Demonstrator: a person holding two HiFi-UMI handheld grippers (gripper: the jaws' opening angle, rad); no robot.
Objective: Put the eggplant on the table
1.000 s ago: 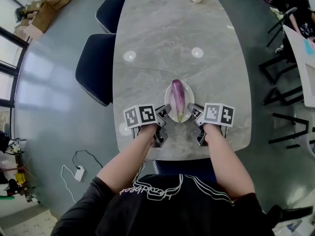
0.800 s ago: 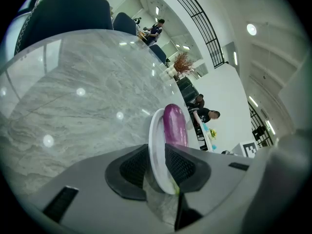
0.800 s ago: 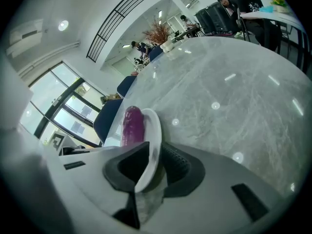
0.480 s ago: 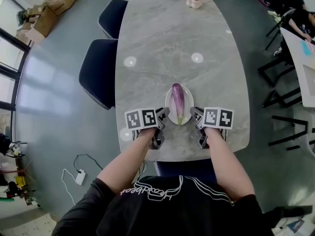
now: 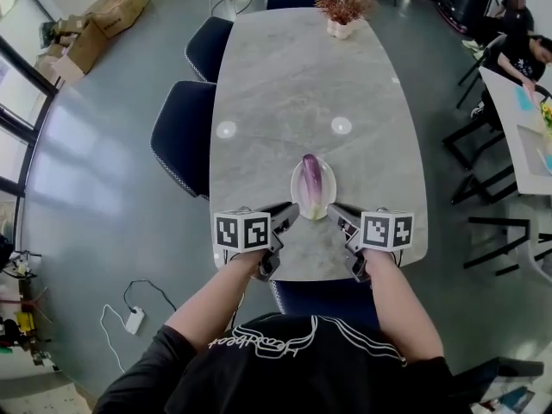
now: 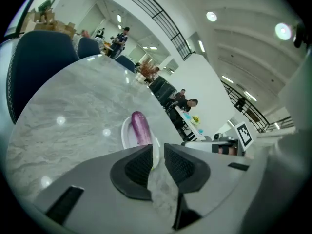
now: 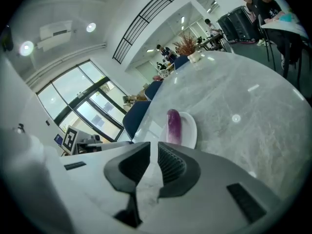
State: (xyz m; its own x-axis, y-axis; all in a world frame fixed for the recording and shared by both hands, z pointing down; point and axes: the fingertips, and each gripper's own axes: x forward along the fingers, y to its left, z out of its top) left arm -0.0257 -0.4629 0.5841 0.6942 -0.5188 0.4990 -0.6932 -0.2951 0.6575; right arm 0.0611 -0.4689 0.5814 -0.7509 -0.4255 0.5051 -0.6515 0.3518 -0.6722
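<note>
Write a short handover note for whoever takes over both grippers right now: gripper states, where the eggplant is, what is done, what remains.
Left gripper: jaws nearly together, holding nothing, by the plate's near-left edge.
Right gripper: same, by the plate's near-right edge.
Eggplant: lies lengthwise on the white plate, which sits on the grey table near the person's side. Neither gripper touches it.
Done: nothing; the eggplant is not yet lifted.
Left: probably open one gripper, grasp the eggplant, lift it off the plate and set it on bare tabletop.
</note>
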